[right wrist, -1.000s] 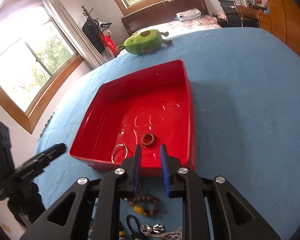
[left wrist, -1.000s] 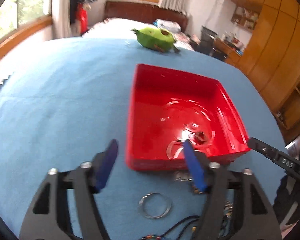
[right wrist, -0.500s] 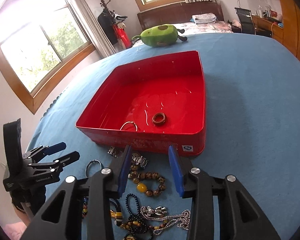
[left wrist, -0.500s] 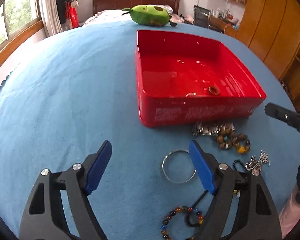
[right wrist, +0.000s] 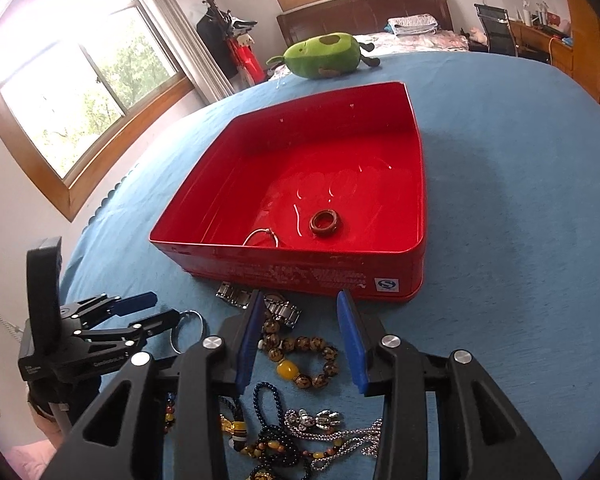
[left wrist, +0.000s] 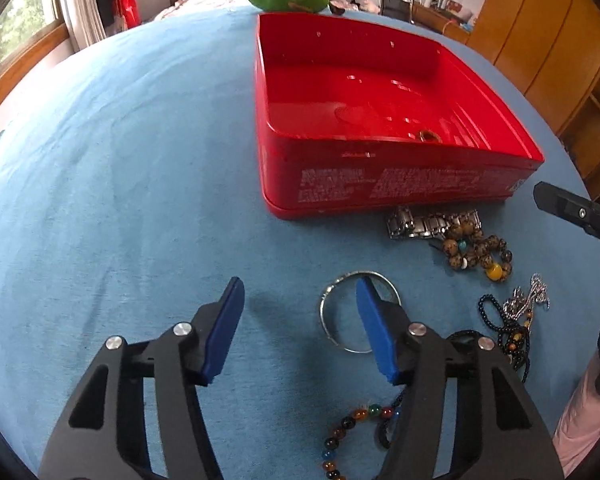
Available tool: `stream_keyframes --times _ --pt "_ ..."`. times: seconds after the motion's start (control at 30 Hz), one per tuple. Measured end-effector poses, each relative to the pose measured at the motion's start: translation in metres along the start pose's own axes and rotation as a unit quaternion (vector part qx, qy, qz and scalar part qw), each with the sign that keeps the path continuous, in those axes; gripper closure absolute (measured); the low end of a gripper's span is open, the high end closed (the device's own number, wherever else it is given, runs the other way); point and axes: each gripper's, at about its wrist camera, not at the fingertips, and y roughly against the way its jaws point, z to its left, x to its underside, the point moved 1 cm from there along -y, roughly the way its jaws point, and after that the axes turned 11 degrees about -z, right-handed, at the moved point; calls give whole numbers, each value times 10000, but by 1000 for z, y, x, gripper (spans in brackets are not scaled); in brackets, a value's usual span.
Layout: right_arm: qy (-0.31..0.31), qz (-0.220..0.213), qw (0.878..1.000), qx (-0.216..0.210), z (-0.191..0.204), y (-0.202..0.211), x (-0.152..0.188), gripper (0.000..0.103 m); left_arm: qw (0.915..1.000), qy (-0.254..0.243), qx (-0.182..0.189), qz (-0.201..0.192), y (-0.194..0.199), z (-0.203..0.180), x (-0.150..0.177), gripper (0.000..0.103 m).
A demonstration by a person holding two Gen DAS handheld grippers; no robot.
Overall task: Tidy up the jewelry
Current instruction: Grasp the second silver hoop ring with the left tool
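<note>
**Both grippers hung open over the loose jewelry**

Your left gripper (left wrist: 296, 300) had its jaws apart with nothing between the pads; they had just been closing. One blue finger sat over the silver bangle (left wrist: 342, 316), which lay flat on the blue cloth (left wrist: 120, 160), but whether it touched the bangle could not be told.

Your right gripper (right wrist: 300, 312) also stood with its jaws apart, gripping nothing, above the brown bead bracelet (right wrist: 300, 356) with its yellow bead. Just beyond that lay a metal watch band (right wrist: 260, 304), close against the front wall of the red tin (right wrist: 300, 276).

Inside the tin you had a dark brown ring (right wrist: 325, 222) and a thin wire hoop (right wrist: 261, 236). Dark bead strings and a silver chain (right wrist: 332, 432) lay tangled nearest you.
</note>
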Motion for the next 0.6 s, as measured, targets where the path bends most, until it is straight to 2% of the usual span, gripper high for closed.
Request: stream_keyframes --times 0.13,0.2,0.3,0.37,0.43,0.6 --pt "-24 49 10000 0 1 -3 2 64 9999 -101 -12 89 -7 -5 2 49" --pt "-31 69 10000 -4 1 -4 2 64 9997 -172 -122 85 -9 -7 2 55" --pt "-11 141 9999 -15 4 -8 3 64 9994 -265 -220 35 -11 -10 2 68" --pt "12 228 9997 -33 6 -12 5 64 9992 -325 -213 9 -10 -13 3 85" --pt "50 300 9995 -43 7 -15 7 64 9990 -408 -198 -13 -10 -20 3 98" --pt "125 580 9982 -96 8 -24 14 62 9995 -291 -122 -59 -9 -18 3 101"
